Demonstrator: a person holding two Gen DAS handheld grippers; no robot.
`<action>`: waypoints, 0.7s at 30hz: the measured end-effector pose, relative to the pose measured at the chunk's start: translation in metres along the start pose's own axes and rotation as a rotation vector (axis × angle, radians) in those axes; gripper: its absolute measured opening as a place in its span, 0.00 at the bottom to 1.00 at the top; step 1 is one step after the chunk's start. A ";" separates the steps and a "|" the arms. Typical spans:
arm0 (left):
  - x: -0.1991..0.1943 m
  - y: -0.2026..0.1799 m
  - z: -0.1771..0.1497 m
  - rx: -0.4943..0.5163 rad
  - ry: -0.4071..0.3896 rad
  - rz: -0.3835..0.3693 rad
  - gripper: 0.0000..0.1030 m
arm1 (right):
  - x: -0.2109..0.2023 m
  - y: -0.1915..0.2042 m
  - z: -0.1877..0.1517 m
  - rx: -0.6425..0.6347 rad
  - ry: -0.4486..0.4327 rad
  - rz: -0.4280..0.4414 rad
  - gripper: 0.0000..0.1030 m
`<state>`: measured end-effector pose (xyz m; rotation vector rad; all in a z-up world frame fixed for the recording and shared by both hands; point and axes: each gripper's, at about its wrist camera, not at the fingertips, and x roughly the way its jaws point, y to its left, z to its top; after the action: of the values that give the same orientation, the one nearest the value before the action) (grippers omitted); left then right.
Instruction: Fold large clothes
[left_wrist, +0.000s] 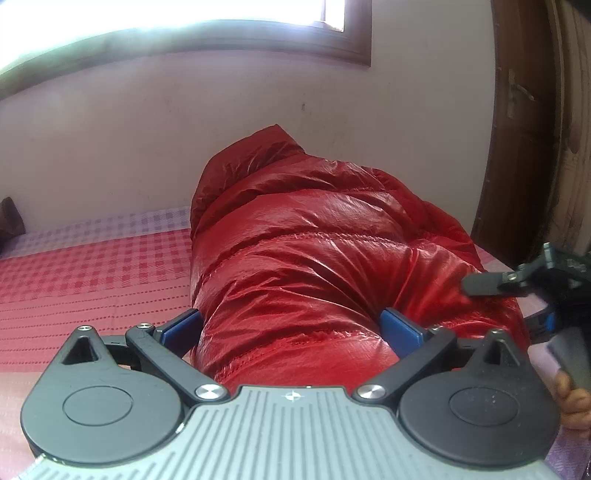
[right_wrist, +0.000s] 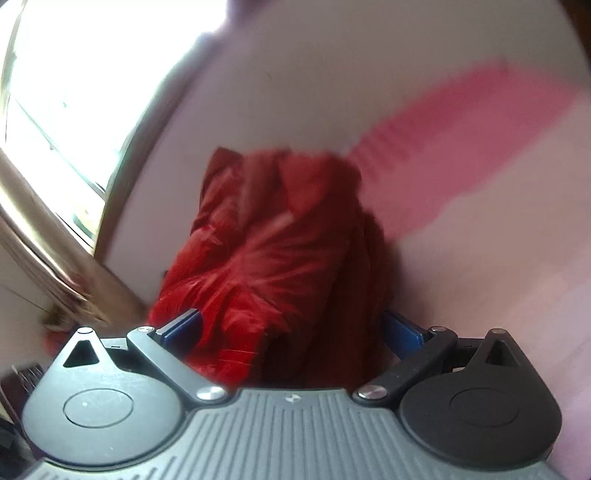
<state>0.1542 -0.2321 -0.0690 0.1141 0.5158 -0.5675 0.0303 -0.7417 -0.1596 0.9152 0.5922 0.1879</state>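
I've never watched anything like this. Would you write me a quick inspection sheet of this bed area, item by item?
Surface: bed with pink-and-red checked sheet.
Job's things: shiny red quilted puffer jacket, bunched lengthwise on the sheet.
Clutter: dark brown object at the far left edge, unclear.
Grippers: left gripper spread wide, jacket bulging between its blue pads; grip uncertain. Right gripper jaws wide apart, jacket in front; picture blurred.
Cables: nothing seen.
Surroundings: pale wall, bright window, brown wooden door.
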 end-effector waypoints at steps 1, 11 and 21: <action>0.001 0.000 0.000 0.000 0.000 -0.002 0.98 | 0.007 -0.006 0.001 0.023 0.024 0.023 1.00; 0.007 0.002 -0.002 -0.007 0.006 -0.021 1.00 | 0.036 -0.006 0.010 -0.030 0.172 0.064 1.00; 0.009 0.003 -0.001 0.009 0.003 -0.042 1.00 | 0.010 -0.015 0.021 -0.043 0.259 0.023 1.00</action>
<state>0.1613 -0.2334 -0.0746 0.1135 0.5196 -0.6105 0.0488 -0.7609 -0.1657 0.8620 0.8143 0.3421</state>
